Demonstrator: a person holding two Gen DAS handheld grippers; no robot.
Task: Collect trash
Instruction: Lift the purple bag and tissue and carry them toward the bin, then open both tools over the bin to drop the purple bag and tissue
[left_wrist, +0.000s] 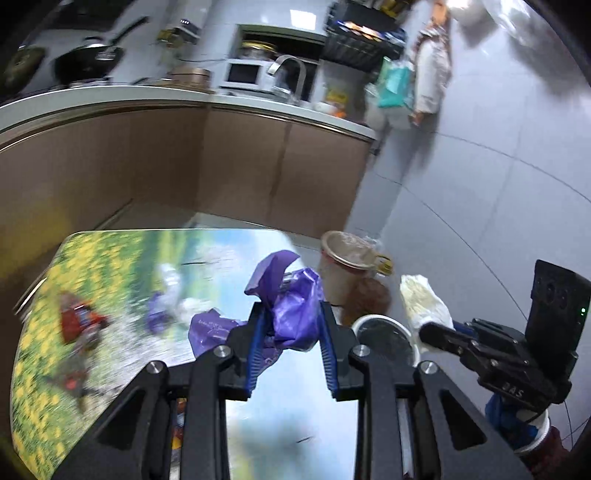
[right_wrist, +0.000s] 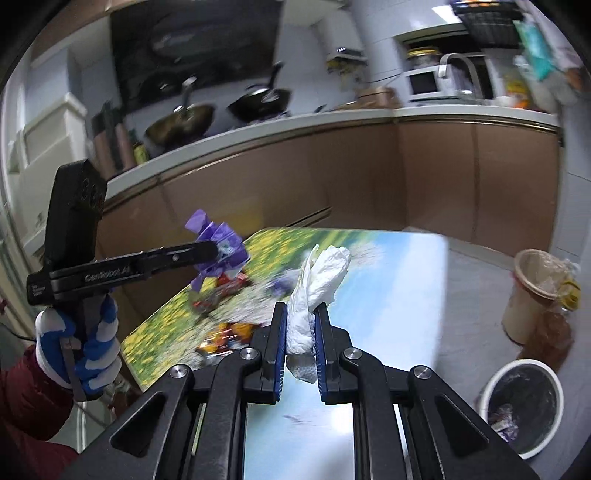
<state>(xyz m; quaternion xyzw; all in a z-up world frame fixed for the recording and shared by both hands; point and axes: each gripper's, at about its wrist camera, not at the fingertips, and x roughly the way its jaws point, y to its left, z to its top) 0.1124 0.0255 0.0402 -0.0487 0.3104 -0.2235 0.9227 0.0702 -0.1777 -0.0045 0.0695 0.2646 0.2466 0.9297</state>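
the kitchen counter (right_wrist: 280, 129) with brown cabinet fronts spans the background of both views; it carries two dark pans (right_wrist: 258, 101), a white microwave (left_wrist: 242, 74) and a curved tap (left_wrist: 291, 70). all of these are blurred.

the table (left_wrist: 122, 258) lies below both grippers. its top bears a printed picture of yellow flowers and blue sky. several wrappers (right_wrist: 221, 295) in red and orange lie on it, blurred, and their type cannot be told.

a tall beige bin (right_wrist: 532, 291) lined with clear film stands on the grey floor tiles past the table's far corner. a white round bin (right_wrist: 521, 402) with a dark liner stands nearer the camera, just beside the table edge; some purple scraps lie inside it.

the left gripper (left_wrist: 291, 332), held by a hand in a blue and white striped glove (right_wrist: 88, 339) with a dark red sleeve behind it, is clamped on a crumpled purple plastic bag (left_wrist: 291, 314). the bag bulges between the blue pads and sticks out above the fingertips, clear of the table.

the right gripper (right_wrist: 300, 332) is clamped on a wad of white tissue (right_wrist: 317, 280). the tissue is squeezed narrow between the pads and fans out above them, off the table surface.
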